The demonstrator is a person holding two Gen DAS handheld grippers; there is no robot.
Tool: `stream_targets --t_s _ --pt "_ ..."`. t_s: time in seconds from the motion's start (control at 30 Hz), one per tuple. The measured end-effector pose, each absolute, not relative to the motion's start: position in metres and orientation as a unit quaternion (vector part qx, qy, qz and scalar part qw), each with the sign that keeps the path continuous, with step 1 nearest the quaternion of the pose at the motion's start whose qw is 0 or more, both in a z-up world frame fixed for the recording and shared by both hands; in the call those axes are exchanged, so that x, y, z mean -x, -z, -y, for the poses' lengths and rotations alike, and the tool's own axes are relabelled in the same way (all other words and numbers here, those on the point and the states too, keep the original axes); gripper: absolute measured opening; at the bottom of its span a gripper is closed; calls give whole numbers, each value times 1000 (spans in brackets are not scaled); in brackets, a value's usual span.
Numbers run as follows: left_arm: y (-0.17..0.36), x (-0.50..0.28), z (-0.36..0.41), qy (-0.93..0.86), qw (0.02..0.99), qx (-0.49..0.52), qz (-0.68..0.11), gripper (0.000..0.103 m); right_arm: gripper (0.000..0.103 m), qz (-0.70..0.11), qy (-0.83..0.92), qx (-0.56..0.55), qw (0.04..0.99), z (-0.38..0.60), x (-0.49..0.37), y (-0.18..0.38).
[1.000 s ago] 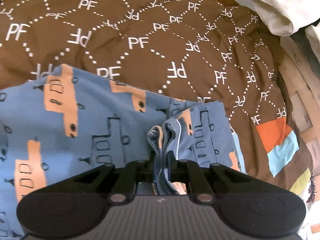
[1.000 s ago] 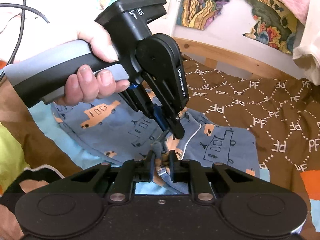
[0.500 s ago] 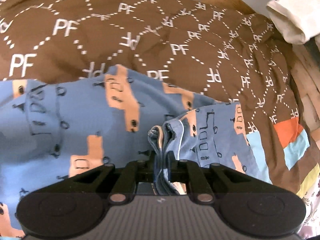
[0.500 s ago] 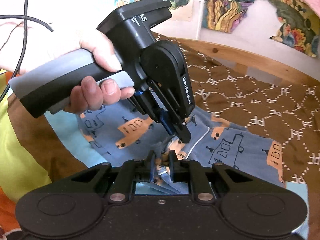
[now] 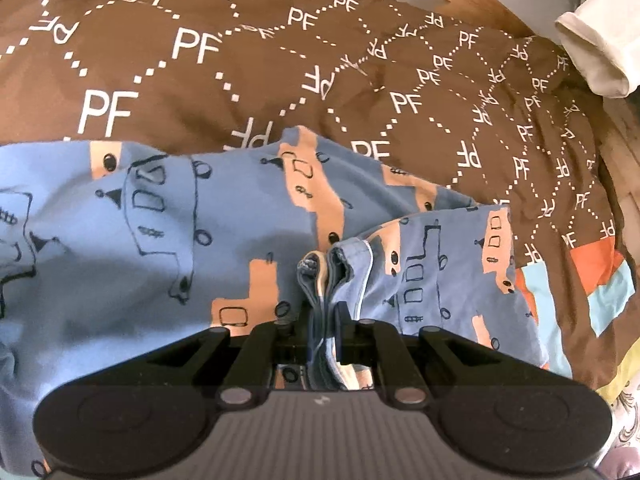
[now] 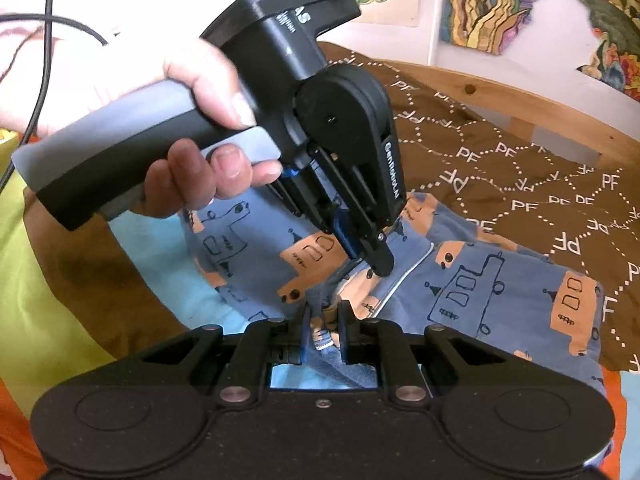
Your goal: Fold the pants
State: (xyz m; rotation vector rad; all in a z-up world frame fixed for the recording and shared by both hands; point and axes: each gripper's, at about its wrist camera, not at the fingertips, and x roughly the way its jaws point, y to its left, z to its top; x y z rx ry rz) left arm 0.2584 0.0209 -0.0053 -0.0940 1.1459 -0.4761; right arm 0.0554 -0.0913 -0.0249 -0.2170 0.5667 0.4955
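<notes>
While you hold both tools side by side, note the stock:
- pants (image 5: 160, 240) — blue, vehicle print, spread on the brown bedcover (image 5: 280, 60), long axis running left to right.
- left gripper (image 5: 324, 312) — fingers clamped on a bunched edge of the cloth; most of the garment lies left and far of them.
- right gripper (image 6: 323, 320) — fingers pinched on the same gathered edge, just near the left tool's tip.
- Judgement: both grips sit at one edge, so the fold likely carries it across the long axis.
</notes>
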Motion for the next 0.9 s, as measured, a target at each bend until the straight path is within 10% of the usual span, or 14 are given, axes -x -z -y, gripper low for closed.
stream_targets --t_s 0.17,0.3,0.43,0.9 --pt "6 -255 -20 215 816 39 -536 22 27 -286 -251 123 917 90 -53 28" --pt "2 -253 -23 205 820 48 -532 32 59 -256 -239 169 921 109 -36 13" --pt "-6 -245 -19 172 845 31 -505 75 78 -239 -173 216 931 148 -41 0" --pt "4 -251 8 84 866 -59 -489 82 90 -283 -47 254 924 218 -158 35"
